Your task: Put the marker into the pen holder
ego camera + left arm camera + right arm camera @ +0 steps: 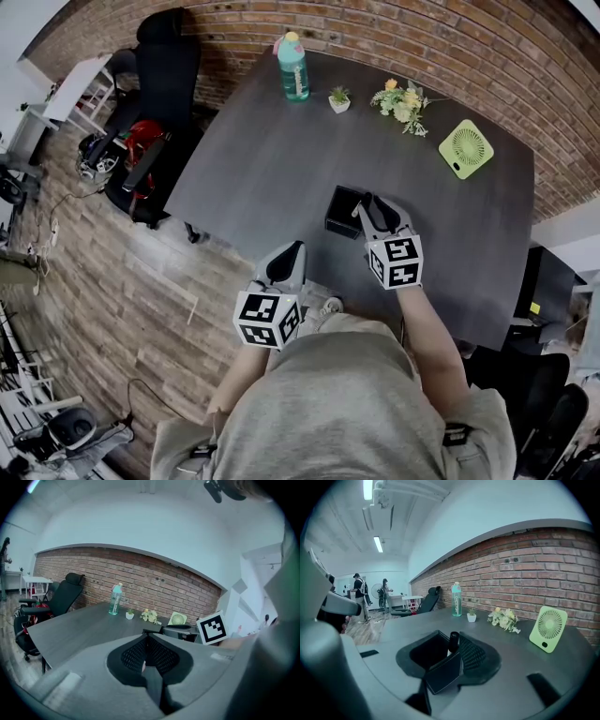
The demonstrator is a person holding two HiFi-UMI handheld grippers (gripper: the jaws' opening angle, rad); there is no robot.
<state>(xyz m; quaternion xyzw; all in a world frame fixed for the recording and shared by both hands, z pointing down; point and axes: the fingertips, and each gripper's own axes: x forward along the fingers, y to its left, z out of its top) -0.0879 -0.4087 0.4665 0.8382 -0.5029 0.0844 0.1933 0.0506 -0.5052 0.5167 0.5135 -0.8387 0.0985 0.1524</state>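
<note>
My bench: dark table (262,159).
Far edge: bottle (292,67), potted plant (339,99), flowers (403,103), green fan (466,148); black pen holder (343,211) nearer me.

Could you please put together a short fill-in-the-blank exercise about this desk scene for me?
1. The marker sits inside the black ____.
2. The jaws of the right gripper stand ____.
3. The small fan on the table is ____ in colour.
4. The wall behind the table is built of ____.
Missing words: pen holder; open; green; brick.
</note>
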